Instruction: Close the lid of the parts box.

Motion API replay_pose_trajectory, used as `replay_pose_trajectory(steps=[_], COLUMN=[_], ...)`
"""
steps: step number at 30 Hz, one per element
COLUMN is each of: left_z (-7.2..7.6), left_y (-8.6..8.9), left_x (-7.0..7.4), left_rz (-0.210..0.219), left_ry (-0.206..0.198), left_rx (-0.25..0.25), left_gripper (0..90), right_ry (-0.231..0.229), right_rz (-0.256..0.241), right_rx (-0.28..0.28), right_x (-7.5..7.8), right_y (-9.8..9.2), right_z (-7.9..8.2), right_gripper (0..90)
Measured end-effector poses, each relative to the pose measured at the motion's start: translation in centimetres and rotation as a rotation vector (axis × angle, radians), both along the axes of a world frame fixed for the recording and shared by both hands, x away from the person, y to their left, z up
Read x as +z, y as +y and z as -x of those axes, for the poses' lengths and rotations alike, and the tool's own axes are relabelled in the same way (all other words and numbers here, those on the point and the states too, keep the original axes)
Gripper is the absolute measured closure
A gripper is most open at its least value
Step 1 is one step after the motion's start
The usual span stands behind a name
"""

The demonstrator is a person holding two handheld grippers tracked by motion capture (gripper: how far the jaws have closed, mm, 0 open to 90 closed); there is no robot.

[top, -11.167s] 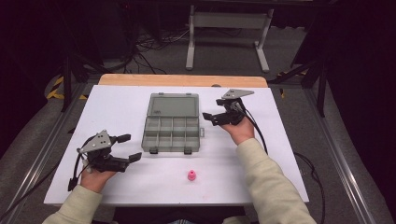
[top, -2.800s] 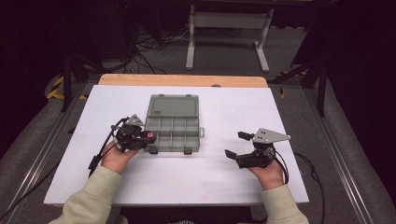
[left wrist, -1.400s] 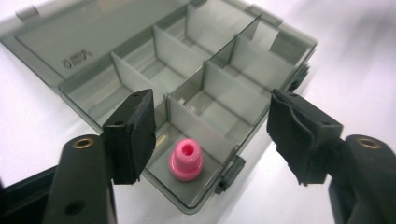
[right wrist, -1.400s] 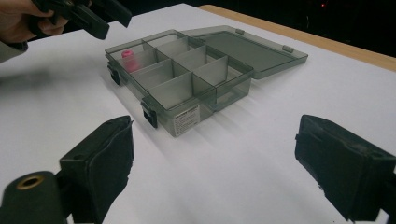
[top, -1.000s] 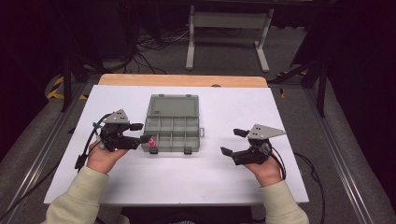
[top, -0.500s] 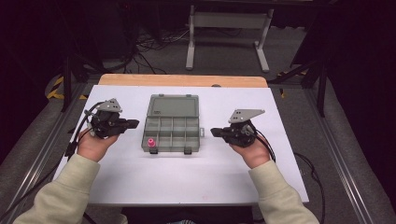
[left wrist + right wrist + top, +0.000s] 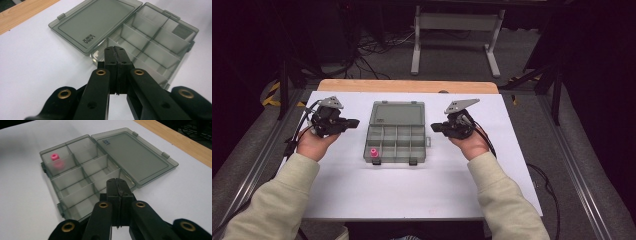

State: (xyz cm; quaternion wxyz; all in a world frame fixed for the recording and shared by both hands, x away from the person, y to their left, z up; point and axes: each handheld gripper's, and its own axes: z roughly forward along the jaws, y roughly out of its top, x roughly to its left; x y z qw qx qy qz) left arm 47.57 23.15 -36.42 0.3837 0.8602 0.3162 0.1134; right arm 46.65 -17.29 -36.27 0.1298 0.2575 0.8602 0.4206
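A grey see-through compartment box (image 7: 396, 144) lies open mid-table, its lid (image 7: 397, 113) folded flat toward the far side. A small pink piece (image 7: 374, 152) sits in its near-left compartment, and shows as pink piece (image 7: 55, 157) in the right gripper view. My left gripper (image 7: 353, 121) hovers just left of the box, jaws pressed together with nothing between them (image 7: 115, 50). My right gripper (image 7: 434, 128) hovers at the box's right edge, jaws likewise shut and empty (image 7: 116, 182). The box's other compartments (image 7: 150, 45) look empty.
The white table (image 7: 422, 190) has a wooden strip (image 7: 407, 86) along its far edge. Cables trail from both grippers over the table sides. A metal stand (image 7: 454, 22) and dark floor lie beyond the table.
The pink piece went from the table into the box's near-left compartment and was let go. My left gripper drew back leftward; my right gripper rose to the box's right side.
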Motion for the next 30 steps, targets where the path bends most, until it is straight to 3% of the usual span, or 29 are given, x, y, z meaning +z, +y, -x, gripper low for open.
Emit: replay_pose_trajectory(steps=[5,10,15,20,30], left_z=[-1.5,-3.1,-4.1,-5.8,-7.3], left_y=[0.0,0.2,0.3,0.6,0.3], left_x=[-0.7,-1.4,-2.0,-3.2,-4.4], left_rz=[-0.005,-0.002,-0.017,0.003,-0.014], left_ry=[0.012,0.025,0.038,0.078,0.089], left_rx=[0.011,0.031,0.050,0.077,0.076], left_gripper=[89.4,89.4,89.4,89.4,89.4], right_ry=[0.001,0.029,0.034,0.042,0.053], right_rz=[0.021,0.056,0.068,0.074,0.108], right_rx=[-0.008,-0.037,-0.059,-0.100,-0.130], right_x=[-0.2,-0.9,-1.2,-2.0,-3.3], right_y=[0.7,1.4,1.7,1.9,1.9], right_z=[-1.7,-3.9,-4.9,-6.3,-8.3], right_gripper=[90.0,90.0,90.0,90.0,90.0])
